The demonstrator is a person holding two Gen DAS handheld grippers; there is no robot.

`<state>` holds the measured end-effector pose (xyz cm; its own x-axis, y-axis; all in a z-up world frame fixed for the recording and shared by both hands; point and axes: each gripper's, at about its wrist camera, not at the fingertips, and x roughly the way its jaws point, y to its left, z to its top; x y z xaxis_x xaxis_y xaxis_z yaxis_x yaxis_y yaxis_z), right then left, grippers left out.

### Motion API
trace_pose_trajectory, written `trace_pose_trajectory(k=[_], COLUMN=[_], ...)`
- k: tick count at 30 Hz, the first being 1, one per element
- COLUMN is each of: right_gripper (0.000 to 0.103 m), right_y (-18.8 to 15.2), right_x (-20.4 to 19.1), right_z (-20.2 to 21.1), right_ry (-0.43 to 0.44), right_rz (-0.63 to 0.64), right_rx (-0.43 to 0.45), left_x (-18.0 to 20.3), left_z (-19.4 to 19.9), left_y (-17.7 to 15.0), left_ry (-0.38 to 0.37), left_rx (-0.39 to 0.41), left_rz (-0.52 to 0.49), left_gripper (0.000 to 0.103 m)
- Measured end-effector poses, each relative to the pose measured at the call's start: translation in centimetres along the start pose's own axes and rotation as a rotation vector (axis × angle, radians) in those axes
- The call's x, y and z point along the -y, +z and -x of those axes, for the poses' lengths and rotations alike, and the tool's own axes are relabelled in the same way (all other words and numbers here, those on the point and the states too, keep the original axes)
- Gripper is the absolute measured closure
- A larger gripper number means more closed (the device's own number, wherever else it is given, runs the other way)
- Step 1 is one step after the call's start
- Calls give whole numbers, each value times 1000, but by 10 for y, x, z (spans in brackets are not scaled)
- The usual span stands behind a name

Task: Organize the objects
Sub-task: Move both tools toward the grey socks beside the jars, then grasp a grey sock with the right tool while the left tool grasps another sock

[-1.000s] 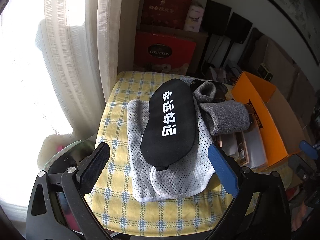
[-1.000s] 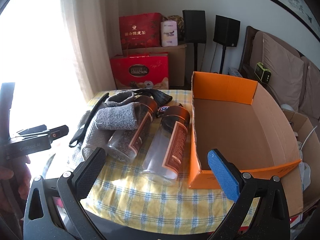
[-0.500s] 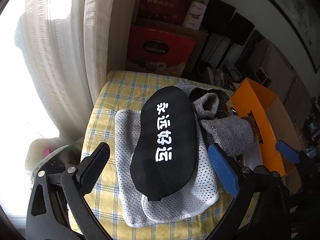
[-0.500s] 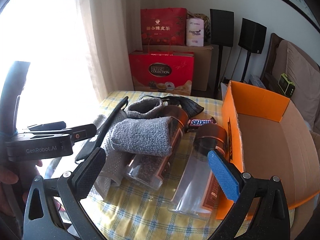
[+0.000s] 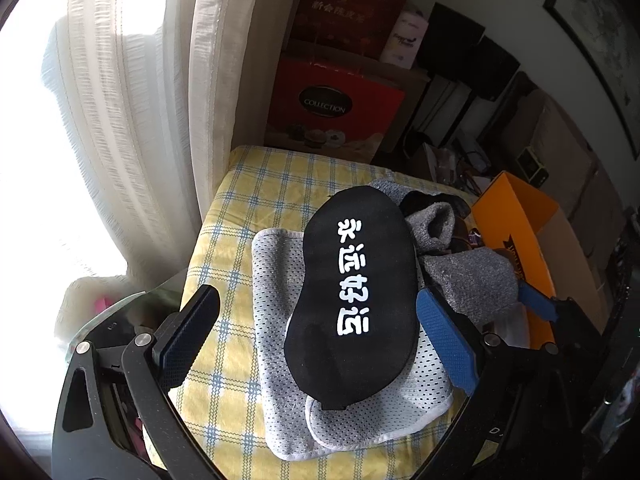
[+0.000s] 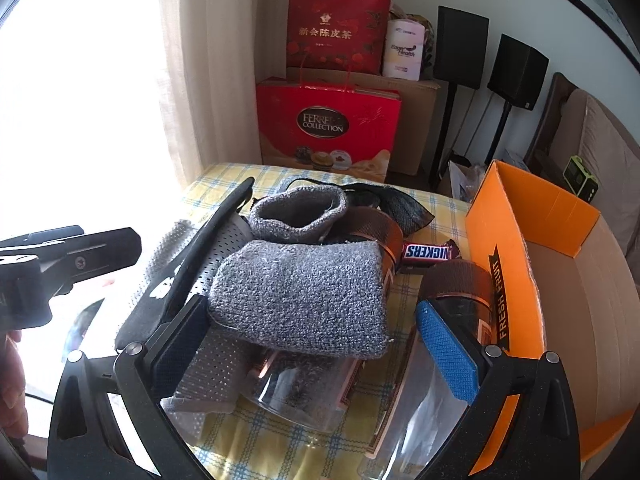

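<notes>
A black sleep mask (image 5: 352,300) with white characters lies on a grey mesh pad (image 5: 276,320) on the yellow checked table (image 5: 256,192). My left gripper (image 5: 320,340) is open, its jaws on either side of the mask, above it. My right gripper (image 6: 316,344) is open, its jaws on either side of a folded grey sock (image 6: 304,296) that rests on a clear jar (image 6: 296,396) lying on its side. A second grey sock (image 6: 296,216), a second clear jar (image 6: 440,364) and a Snickers bar (image 6: 428,252) lie close by. An open orange cardboard box (image 6: 520,240) stands on the right.
A black mesh pouch (image 6: 396,204) lies behind the socks. Red gift bags (image 6: 328,128) and a cardboard carton stand behind the table. Curtains (image 5: 160,100) hang at the left by a bright window. Speakers (image 6: 516,72) and a sofa are at the back right.
Both grippers have moved forward and down toward the table. The right gripper has shifted left from the jars and box to over the folded grey sock. Both stay open.
</notes>
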<state>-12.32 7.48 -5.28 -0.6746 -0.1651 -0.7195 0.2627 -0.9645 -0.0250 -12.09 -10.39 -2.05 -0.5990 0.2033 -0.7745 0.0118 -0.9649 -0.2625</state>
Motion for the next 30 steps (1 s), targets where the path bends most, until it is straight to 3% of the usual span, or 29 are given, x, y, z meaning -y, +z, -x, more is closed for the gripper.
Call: trace_pose_trajectory(k=[3,4,5,11,13,14,15,16,23,30], right_gripper=[4,16,20,27,46,48,61,84,85,89], right_y=[-1,-1,-1,0,2,3,4,5,4,9], right_x=[2,2,2,-2,-1,1,4,7,27,40], right_z=[-7,-8,-8,3,12,15,17,18,20,49], right_ry=[-13,-9,1,-22,-5,7,21,23,102,177], right_rz=[-9,-4,2,41,34,26,17,10,-47,-113], right_rx=[-12,-12,-12,19,39,38,33,27,-11,38], left_x=[1,1,2,8,11,12,15,17,29,52], left_z=[-1,-1,-1,4,6,7,8,8,1,-11], left_y=[-1,-1,-1,6,8,9,11,12,22,34], left_ry=[1,2,2,0,0,1,2,1,-21,-5], left_rx=[-6,-6,-7,4,10,12,13,15,-6,-15], left_rz=[-7,-9,-12,-18,-22,-26,-32,-38,-44,-129], left_gripper=[5,5,5,5,5,5,5,5,5,5])
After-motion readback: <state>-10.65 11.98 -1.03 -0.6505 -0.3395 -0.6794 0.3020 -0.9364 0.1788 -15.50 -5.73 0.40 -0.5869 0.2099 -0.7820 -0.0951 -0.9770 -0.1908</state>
